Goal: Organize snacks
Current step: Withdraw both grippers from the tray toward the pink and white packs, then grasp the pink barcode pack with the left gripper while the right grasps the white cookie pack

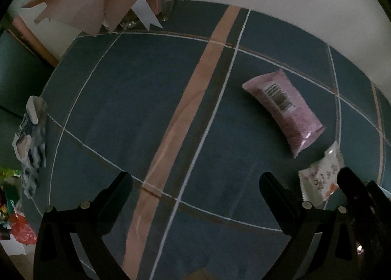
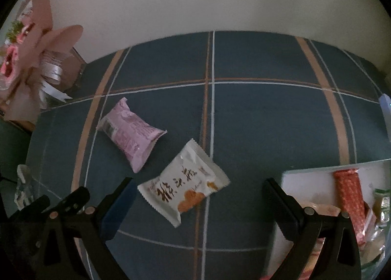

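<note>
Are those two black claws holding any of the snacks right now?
No. The left gripper and right gripper are both open and empty; the pink packet and white packet lie loose on the cloth.

A dark blue tablecloth (image 2: 256, 121) with orange and white stripes covers the table. On it lie a pink snack packet (image 2: 130, 134) and, just beside it, a white snack packet (image 2: 183, 184). A white tray (image 2: 308, 177) rests at the right, holding a red snack bar (image 2: 349, 196).

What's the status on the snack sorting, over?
Left gripper open, empty; right gripper open, empty. White snack packet and pink packet loose on the cloth; red bar already in the tray. Nothing blocking.
</note>
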A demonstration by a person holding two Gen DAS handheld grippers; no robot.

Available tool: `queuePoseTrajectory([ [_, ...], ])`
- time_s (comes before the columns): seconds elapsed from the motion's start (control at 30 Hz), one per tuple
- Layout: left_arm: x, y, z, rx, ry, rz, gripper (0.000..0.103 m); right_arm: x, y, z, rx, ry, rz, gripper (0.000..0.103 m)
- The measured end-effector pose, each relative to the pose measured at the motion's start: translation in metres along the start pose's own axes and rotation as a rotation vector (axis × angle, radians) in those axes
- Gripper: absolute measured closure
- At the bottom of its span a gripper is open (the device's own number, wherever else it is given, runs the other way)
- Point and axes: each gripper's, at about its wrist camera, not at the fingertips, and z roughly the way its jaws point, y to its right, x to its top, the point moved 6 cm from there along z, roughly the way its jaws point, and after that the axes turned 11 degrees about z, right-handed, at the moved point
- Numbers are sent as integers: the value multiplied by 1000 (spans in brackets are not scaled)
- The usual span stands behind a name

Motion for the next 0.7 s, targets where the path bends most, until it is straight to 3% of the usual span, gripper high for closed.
queuePoseTrajectory([
  [0.33, -1, -6, 15, -17, -19, -7, 0, -2, -12, 37, -72, -32, -29, 0],
  [0.6, -7, -3, 17, -22, -28, -5, 0, -20, -3, 45, -72, -61, -49, 2],
  [0.7, -9, 1, 14, -26, -25, 0, 0, -23, 5, 43, -65, -66, -60, 7],
])
